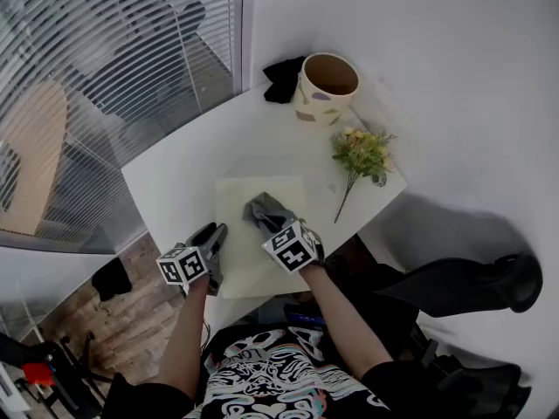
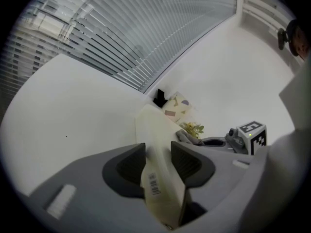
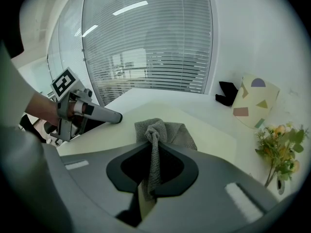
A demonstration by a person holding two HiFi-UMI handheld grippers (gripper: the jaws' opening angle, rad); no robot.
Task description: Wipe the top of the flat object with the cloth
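Observation:
A cream flat sheet-like object [image 1: 260, 188] lies on the white table [image 1: 183, 168]. My left gripper [image 1: 212, 236] is shut on its near left edge; in the left gripper view the jaws [image 2: 158, 161] pinch the cream object [image 2: 154, 127] beside a barcode label. My right gripper [image 1: 276, 227] is shut on a grey cloth [image 1: 265, 208] that rests bunched on the object's near right part. In the right gripper view a fold of the cloth [image 3: 161, 130] runs up between the jaws [image 3: 154, 152] and spreads onto the cream surface [image 3: 209, 125].
A cream patterned pot [image 1: 326, 86] stands at the table's far side with a black item [image 1: 283, 78] beside it. A small bunch of flowers [image 1: 359, 154] lies right of the flat object. Window blinds [image 1: 105, 51] run along the left, a white wall along the right.

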